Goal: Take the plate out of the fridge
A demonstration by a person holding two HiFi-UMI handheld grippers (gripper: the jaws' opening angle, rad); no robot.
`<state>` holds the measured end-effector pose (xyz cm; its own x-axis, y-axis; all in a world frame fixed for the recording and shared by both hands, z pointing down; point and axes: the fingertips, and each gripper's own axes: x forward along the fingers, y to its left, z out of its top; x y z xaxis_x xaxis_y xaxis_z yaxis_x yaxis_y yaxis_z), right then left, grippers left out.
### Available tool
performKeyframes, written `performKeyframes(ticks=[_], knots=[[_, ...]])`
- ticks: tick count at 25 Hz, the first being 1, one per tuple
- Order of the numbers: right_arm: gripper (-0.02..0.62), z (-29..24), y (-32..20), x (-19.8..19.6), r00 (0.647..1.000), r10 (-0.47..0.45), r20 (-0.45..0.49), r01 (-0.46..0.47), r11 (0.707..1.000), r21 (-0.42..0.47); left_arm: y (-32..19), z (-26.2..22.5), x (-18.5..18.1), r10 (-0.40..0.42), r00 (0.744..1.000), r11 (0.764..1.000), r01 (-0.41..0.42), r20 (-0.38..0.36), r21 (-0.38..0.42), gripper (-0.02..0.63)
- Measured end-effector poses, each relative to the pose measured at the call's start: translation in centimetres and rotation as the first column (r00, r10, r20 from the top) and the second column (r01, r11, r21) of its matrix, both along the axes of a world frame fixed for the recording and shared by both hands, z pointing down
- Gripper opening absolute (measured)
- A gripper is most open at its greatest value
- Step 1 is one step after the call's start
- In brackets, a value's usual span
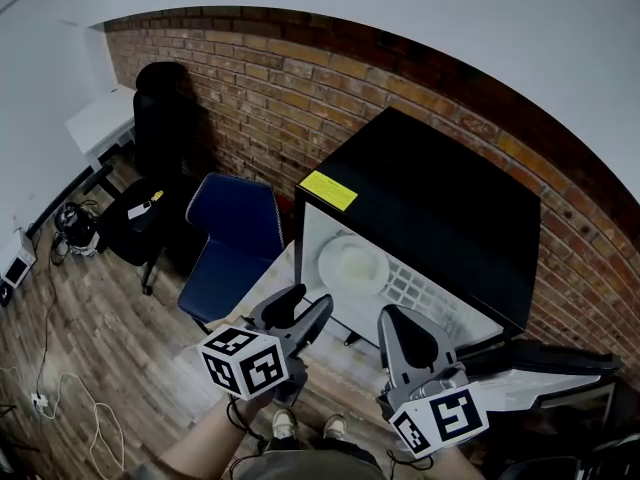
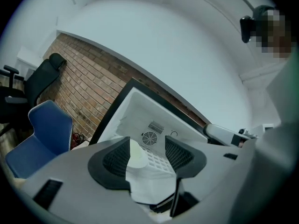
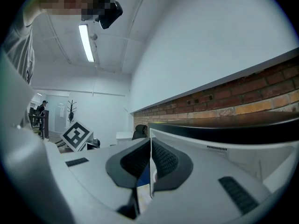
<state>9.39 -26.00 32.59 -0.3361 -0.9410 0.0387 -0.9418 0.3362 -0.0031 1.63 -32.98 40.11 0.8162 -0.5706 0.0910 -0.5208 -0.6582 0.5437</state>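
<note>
A black fridge stands open, its white inside facing me. A white plate lies on the wire shelf inside. My left gripper hovers just in front of the opening, open and empty. In the left gripper view the plate shows beyond the gap between that gripper's spread jaws, apart from them. My right gripper is lower right of the plate, outside the fridge. In the right gripper view its jaws are pressed together with nothing between them, beside the fridge's front edge.
The fridge door hangs open to the right. A blue chair stands left of the fridge and a black office chair behind it, against the brick wall. Cables lie on the wooden floor at left.
</note>
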Motion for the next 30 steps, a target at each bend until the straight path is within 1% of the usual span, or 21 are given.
performKeyframes(ticks=[4,8,13,20,23,30], knots=[[0.031,0.4,-0.6,0.5,1.0,-0.012,-0.009,0.012,1.0,-0.011,-1.5,1.5,0.5,-0.017,0.999,0.998,0.014,-0.031,-0.066,0.222],[0.031,0.8,-1.3,0.9,1.0,-0.022,-0.017,0.022,1.0,-0.023,-2.6,3.1,1.2,-0.025,0.999,0.993,0.019,-0.044,-0.12,0.225],[0.031,1.5,-2.2,1.3,0.999,-0.032,-0.018,0.031,0.999,-0.042,-4.1,5.4,1.9,-0.048,0.995,0.974,0.027,-0.087,-0.225,0.227],[0.031,2.8,-2.6,1.5,0.999,-0.036,-0.018,0.035,0.997,-0.074,-5.3,8.2,2.5,-0.067,0.994,0.953,0.037,-0.088,-0.302,0.227],[0.031,3.3,-2.7,1.6,0.999,-0.037,-0.016,0.035,0.995,-0.09,-5.5,9.4,2.9,-0.07,0.992,0.938,0.031,-0.101,-0.346,0.227],[0.031,4.2,-2.9,2.1,0.999,-0.03,-0.017,0.027,0.993,-0.119,-5.7,11.1,4.3,-0.07,0.98,0.888,-0.024,-0.185,-0.459,0.227]])
